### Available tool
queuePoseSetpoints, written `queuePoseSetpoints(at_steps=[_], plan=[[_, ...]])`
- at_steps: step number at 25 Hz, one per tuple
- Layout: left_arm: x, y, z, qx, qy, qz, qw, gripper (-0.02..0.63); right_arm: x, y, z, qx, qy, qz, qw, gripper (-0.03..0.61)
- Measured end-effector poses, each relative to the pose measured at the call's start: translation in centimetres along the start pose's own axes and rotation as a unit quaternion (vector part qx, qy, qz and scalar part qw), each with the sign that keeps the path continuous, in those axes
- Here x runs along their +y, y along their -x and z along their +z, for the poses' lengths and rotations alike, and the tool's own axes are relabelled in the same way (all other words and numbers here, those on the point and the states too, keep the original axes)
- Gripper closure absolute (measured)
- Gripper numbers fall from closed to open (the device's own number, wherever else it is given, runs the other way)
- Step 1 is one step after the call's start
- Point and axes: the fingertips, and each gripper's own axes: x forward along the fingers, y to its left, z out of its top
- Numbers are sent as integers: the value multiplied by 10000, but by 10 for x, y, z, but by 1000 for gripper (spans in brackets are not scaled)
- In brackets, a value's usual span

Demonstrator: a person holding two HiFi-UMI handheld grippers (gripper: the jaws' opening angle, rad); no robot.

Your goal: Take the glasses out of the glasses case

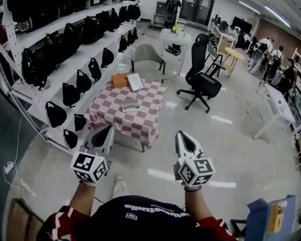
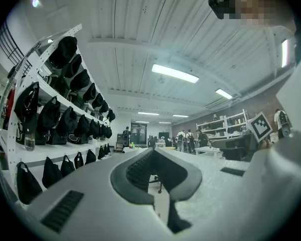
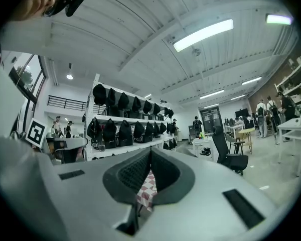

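Observation:
A low table with a red-and-white checked cloth (image 1: 146,118) stands a few steps ahead of me. On it lies a greyish glasses case (image 1: 129,105), closed as far as I can tell; no glasses show. My left gripper (image 1: 109,130) and right gripper (image 1: 180,134) are held up in the air short of the table, far from the case. Both have their jaws together and hold nothing. In the left gripper view the left gripper (image 2: 153,150) points across the room. In the right gripper view a strip of the checked cloth (image 3: 146,191) shows through the gap behind the right gripper (image 3: 150,150).
An orange flat item (image 1: 120,80) and a white framed board (image 1: 136,82) lie at the table's far end. White shelving with black bags (image 1: 65,59) runs along the left. A grey chair (image 1: 146,58) stands behind the table, a black office chair (image 1: 203,79) to its right. People stand far back.

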Motion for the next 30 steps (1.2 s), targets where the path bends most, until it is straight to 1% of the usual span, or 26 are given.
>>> queuePoseSetpoints(at_steps=[8,15,30], plan=[[-6,10,-1,32,6,100,9999,609,6,7,0,-6,-84,171,9998,584],[0,14,-8,114,65,178,9998,609,6,5,-4,57,-116,195,9997,584],[33,-21,-25,210,205,83,9995,609,4,-32,-12,253,-27,121,9996,584]])
